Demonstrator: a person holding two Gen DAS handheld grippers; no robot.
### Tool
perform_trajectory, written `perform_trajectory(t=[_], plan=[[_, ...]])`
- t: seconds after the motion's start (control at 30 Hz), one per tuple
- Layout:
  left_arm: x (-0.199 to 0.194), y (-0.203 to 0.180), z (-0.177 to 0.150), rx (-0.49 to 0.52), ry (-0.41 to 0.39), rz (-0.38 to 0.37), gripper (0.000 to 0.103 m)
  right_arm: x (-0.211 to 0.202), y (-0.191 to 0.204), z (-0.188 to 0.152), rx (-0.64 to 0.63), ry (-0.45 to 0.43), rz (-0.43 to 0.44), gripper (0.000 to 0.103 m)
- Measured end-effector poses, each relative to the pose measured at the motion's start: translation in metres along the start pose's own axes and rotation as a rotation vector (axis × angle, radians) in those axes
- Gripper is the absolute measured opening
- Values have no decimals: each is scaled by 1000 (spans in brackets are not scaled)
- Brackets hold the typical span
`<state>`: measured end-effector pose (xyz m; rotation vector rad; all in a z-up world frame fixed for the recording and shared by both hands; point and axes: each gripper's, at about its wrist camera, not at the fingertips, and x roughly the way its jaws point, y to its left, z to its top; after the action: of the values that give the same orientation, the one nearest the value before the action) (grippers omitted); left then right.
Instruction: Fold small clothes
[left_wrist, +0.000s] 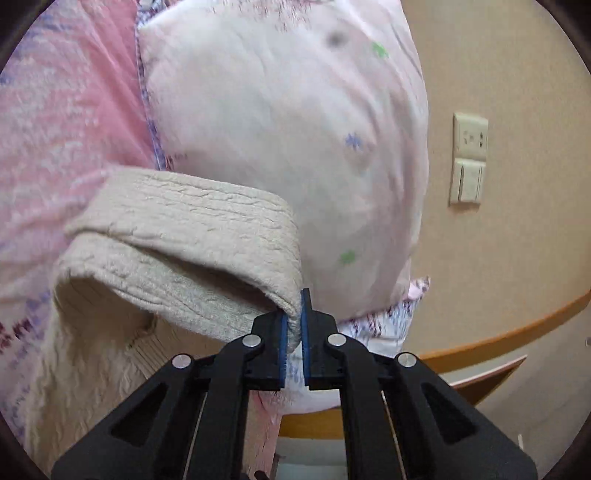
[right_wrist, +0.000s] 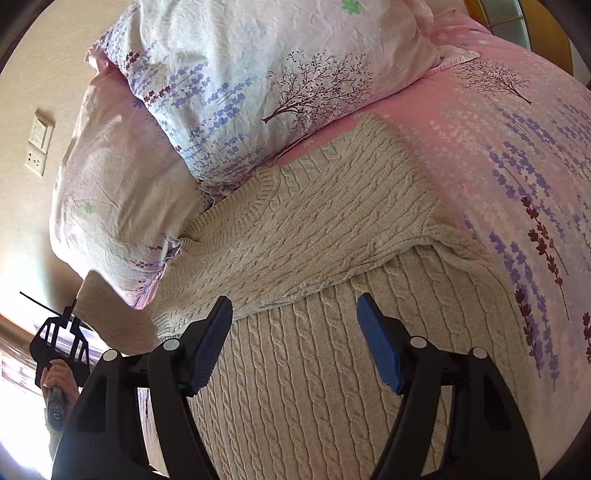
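1. Left wrist view: the left tool (left_wrist: 294, 325) is seen clamped on a corner of the beige cable-knit sweater (left_wrist: 177, 236), a thin fold of knit being pinched between its blue pads (left_wrist: 283, 350).
2. The gripped part is lifted off the bed (left_wrist: 55, 110) and curls over in a loose roll in front of the pale pillow (left_wrist: 280, 129).
3. Right wrist view: the right tool (right_wrist: 293, 341) is held with its pads wide apart and nothing between them, just above the sweater (right_wrist: 332, 229).
4. The sweater is spread on the pink floral bed (right_wrist: 517, 147), its neckline against the two pillows (right_wrist: 240, 74); one side is already laid across the body.
5. The step in hand is judged to be the fold of the remaining side or sleeve.
6. Risk: only a narrow edge of knit is pinched, so the corner could slip out under the hanging weight.
7. Risk: the body is pinned by nothing, so the whole garment could be dragged and the finished fold disturbed.
8. Risk: the nearby pillow could be caught by the lifted part.
9. A wall socket (left_wrist: 470, 158) is noted and plays no part.
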<state>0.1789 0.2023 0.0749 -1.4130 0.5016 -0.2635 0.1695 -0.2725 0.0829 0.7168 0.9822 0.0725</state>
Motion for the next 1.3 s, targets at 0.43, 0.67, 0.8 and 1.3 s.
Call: perform_trajectory(t=[0.43, 0.67, 0.8, 1.3], plan=[[49, 68, -65, -50, 94, 307, 31, -22, -45, -5, 80, -22, -41, 71], [27, 78, -16, -137, -59, 316, 15, -16, -43, -3, 61, -7, -19, 71], [49, 54, -20, -104, -48, 192, 7, -20, -46, -2, 49, -10, -16, 71], [212, -25, -265, 949, 703, 379, 15, -59, -80, 16, 110, -100, -16, 71]])
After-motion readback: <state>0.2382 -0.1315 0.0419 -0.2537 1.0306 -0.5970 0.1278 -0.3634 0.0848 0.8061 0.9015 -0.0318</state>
